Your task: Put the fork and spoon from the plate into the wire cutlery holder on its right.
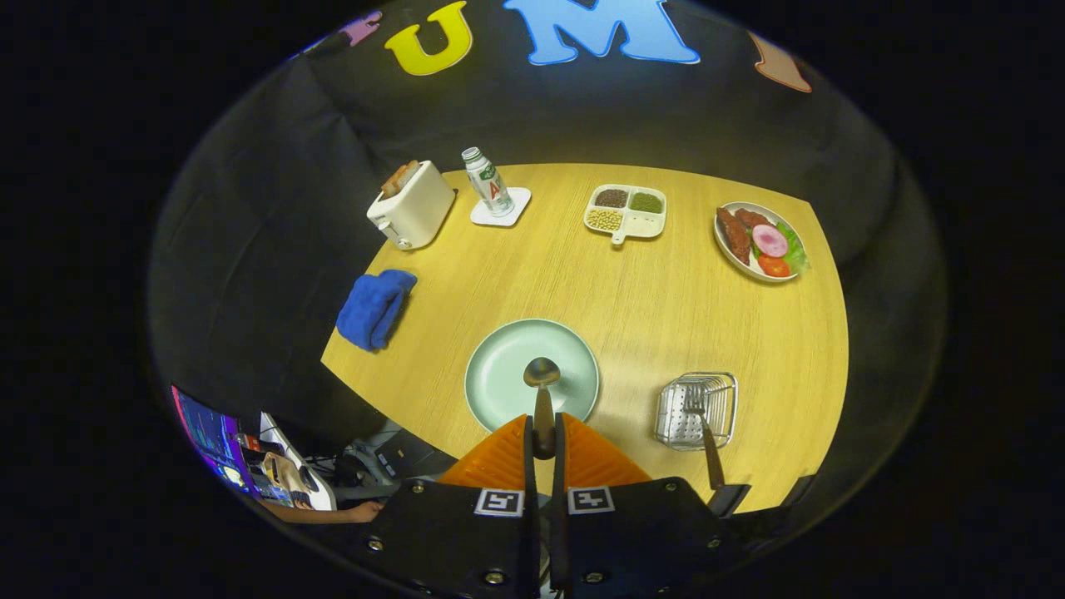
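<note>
My gripper (543, 439) is shut on the handle of a metal spoon (542, 381). The spoon's bowl sticks out ahead of the fingers, over the near part of a pale green plate (507, 353). I look down on the plate from well above the wooden table (649, 291). To the plate's right stands the wire cutlery holder (715, 391). A fork (703, 424) lies in it with its tines up at the holder's middle and its dark handle pointing out over the holder's near edge.
A blue cloth (374, 308) lies left of the plate. At the table's far side stand a white toaster (412, 206) with bread, a bottle (487, 181) on a coaster, a divided tray (626, 211) of beans and a plate of food (759, 241).
</note>
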Tool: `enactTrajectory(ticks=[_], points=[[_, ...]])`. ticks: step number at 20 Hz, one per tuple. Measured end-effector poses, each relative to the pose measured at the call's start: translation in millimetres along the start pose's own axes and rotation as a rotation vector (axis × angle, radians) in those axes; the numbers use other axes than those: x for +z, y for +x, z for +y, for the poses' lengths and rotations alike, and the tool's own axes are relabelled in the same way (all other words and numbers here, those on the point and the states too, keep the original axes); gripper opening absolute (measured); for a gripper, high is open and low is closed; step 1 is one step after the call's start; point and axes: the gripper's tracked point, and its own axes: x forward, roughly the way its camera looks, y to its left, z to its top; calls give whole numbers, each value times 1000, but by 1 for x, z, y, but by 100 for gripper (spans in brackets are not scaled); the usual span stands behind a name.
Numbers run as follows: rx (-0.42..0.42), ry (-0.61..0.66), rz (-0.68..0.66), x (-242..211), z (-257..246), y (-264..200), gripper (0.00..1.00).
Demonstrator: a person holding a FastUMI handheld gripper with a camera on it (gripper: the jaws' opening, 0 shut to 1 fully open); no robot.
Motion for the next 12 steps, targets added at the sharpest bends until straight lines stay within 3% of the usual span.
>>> enactTrajectory(ticks=[12], points=[[-66, 85, -68, -2, -61, -68, 5]])
